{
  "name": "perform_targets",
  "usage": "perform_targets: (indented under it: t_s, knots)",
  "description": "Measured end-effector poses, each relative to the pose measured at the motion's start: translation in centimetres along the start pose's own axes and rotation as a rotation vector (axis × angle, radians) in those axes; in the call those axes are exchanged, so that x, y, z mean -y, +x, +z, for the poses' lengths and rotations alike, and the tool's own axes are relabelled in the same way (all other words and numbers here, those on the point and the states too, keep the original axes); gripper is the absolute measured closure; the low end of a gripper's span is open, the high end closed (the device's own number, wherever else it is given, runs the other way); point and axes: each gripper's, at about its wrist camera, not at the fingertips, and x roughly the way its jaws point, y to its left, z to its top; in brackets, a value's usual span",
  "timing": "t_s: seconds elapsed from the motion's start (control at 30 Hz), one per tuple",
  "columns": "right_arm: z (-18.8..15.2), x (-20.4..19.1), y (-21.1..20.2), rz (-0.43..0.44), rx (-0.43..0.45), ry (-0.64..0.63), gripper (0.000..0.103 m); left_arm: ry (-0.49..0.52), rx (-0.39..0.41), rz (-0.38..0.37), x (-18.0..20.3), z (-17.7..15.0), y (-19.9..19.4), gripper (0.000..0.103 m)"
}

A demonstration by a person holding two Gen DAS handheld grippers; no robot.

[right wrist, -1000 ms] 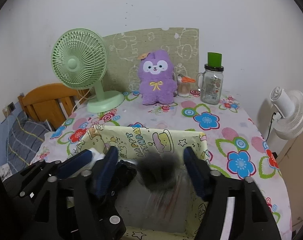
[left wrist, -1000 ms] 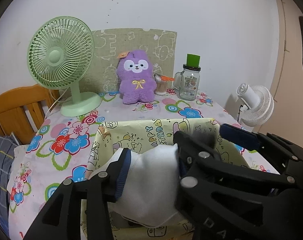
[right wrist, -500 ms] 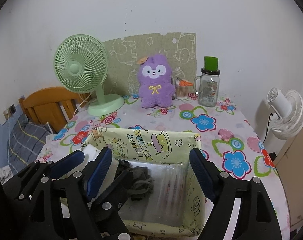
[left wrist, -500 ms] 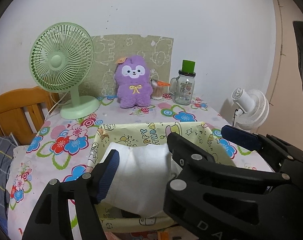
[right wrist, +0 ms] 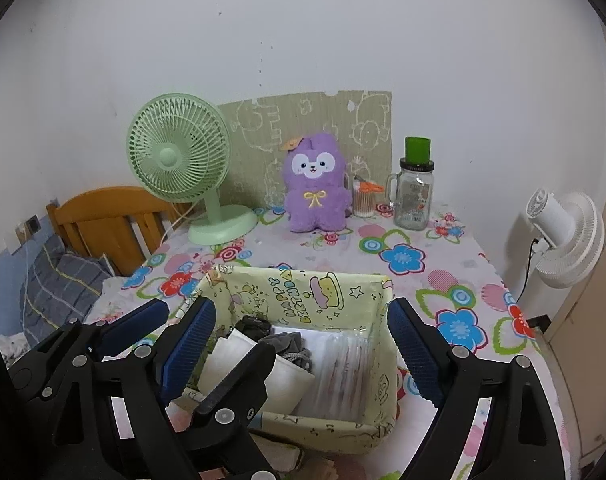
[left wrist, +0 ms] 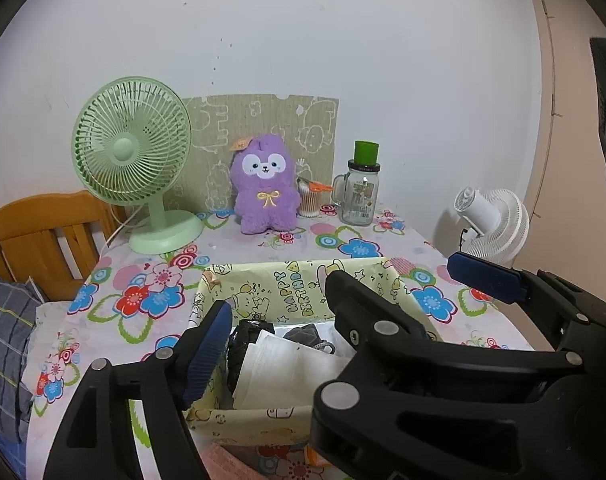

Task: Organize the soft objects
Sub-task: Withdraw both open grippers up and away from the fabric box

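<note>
while both sets of tongs hang above the yellow fabric box [right wrist: 335,300], the white folded cloth [left wrist: 287,372] and grey sock [right wrist: 289,346] lie inside it, below the opening, empty jaws of the left gripper [left wrist: 271,320] and right gripper [right wrist: 303,344]. flowered tablecloth [right wrist: 403,258] lies bare beyond the box's far rim.

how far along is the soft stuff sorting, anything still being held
Done: the white cloth and grey cloth lie in the yellow box. In hand: nothing; left gripper and right gripper are opening, empty. Possibly left: the purple plush.
</note>
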Motion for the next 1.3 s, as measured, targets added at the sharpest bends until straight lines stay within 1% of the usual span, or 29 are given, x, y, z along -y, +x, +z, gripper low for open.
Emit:
perform_targets:
  t_s: [0.13,0.27,0.83,1.3]
  knots:
    - [-0.1,0.0,-1.1,-0.003,0.012,0.005,0.009,0.009,0.011,0.011,0.3,0.0,-1.0,0.018]
    - [-0.2,0.0,-2.1,-0.004,0.025,0.006,0.009,0.018,0.022,0.015,0.7,0.0,-1.9,0.017]
    - [-0.7,-0.5,-6.0,-0.011,0.066,0.004,0.007,0.036,0.059,0.022,1.5,-0.3,-5.4,0.015]
    - [-1.3,-1.2,-8.8,-0.034,0.092,0.009,0.005,0.036,0.087,0.022,1.9,-0.9,-7.8,0.012]
